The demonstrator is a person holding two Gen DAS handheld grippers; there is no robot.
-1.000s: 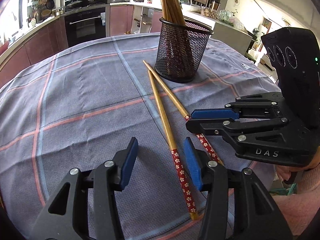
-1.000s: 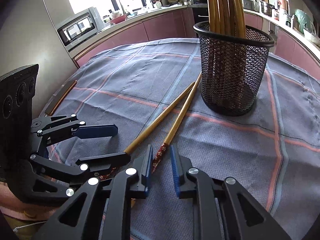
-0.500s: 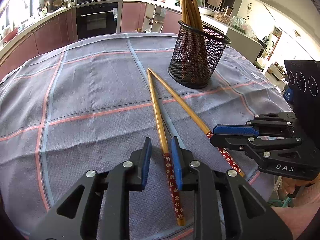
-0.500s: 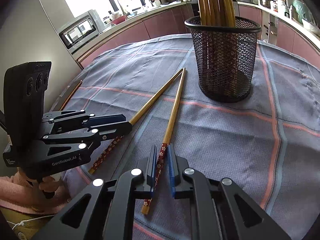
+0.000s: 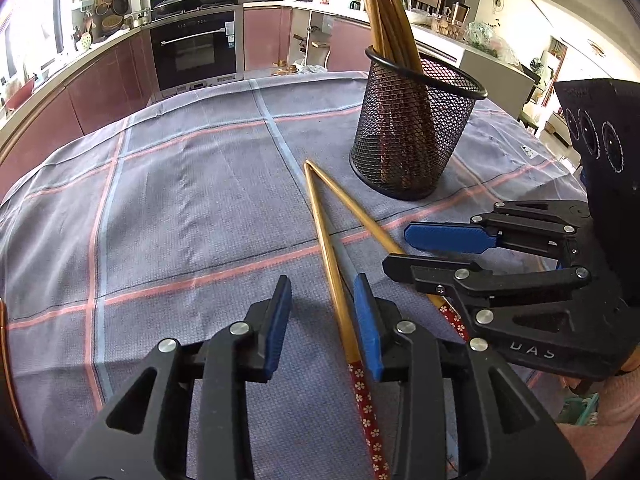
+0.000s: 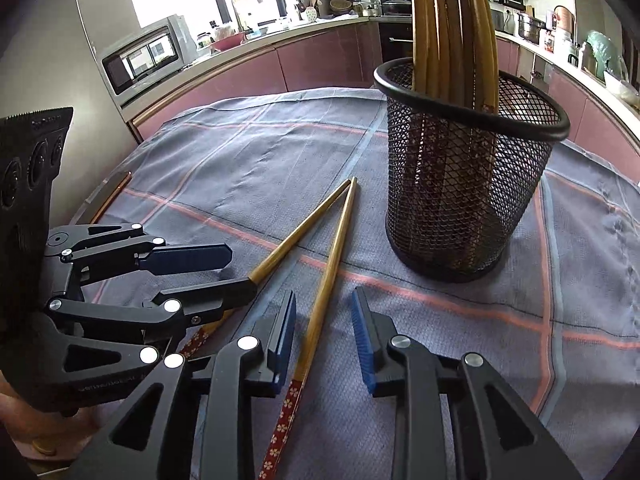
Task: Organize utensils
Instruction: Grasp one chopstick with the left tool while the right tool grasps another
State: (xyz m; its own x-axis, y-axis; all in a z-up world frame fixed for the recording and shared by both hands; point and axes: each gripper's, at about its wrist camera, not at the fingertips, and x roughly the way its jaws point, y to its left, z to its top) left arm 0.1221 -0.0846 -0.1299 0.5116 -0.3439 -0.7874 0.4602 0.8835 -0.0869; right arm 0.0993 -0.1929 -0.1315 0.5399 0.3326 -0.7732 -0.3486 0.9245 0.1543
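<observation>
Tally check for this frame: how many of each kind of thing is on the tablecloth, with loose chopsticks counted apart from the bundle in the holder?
Loose chopsticks lying on the tablecloth: 2 (one between the left hand-held gripper's jaws, one between the right hand-held gripper's)
Black mesh holder: 1
Bundle of chopsticks in the holder: 1; the single sticks overlap too much to count
Total: 4

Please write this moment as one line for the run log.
left claw: just opening, left chopstick between | right claw: just opening, right chopstick between | both flat on cloth
</observation>
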